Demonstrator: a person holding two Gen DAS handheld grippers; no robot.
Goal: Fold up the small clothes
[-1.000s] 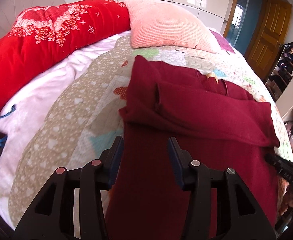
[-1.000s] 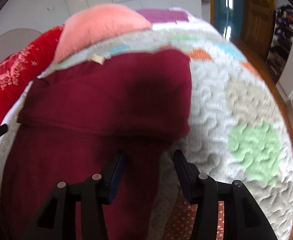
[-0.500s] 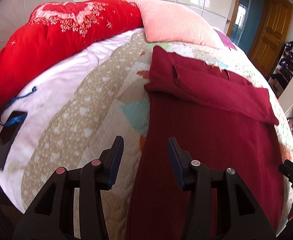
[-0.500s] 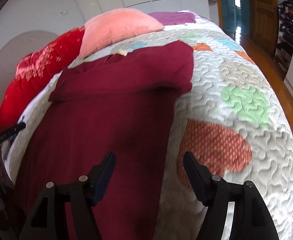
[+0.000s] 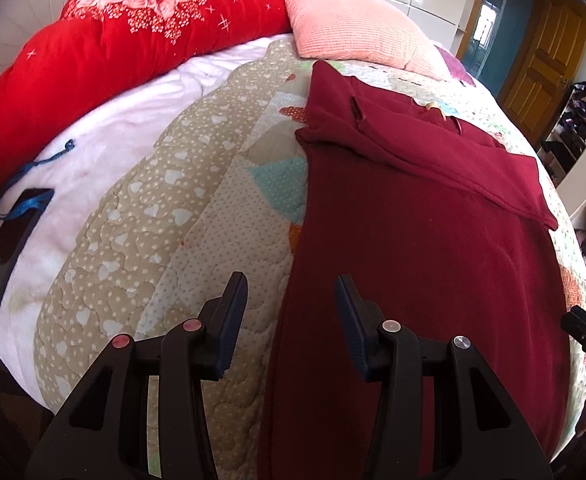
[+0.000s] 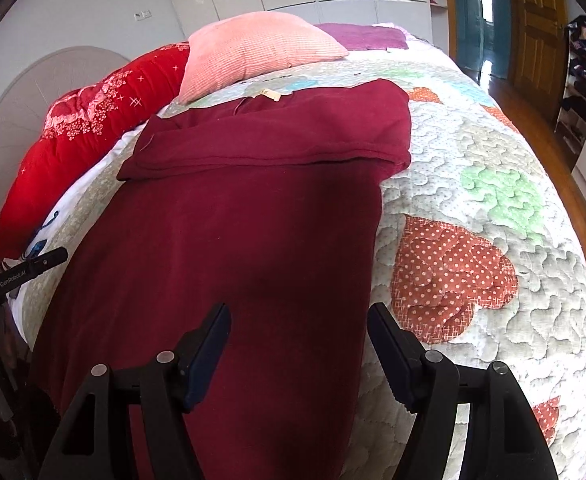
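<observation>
Left wrist view: the left gripper [image 5: 291, 304] hangs open and empty over the near left edge of the maroon garment [image 5: 421, 240], spread on the quilted bed [image 5: 197, 216]. Right wrist view: the right gripper [image 6: 299, 338] gapes over its right edge [image 6: 367, 280]. Pinch both hem corners evenly before folding upward.

Left gripper [image 5: 291, 304] held low and level, jaws parted, nothing between them. Right gripper [image 6: 299, 340] likewise level, jaws spread wider (also holding nothing). Each visible at the edge of the other's view, side by side.
</observation>
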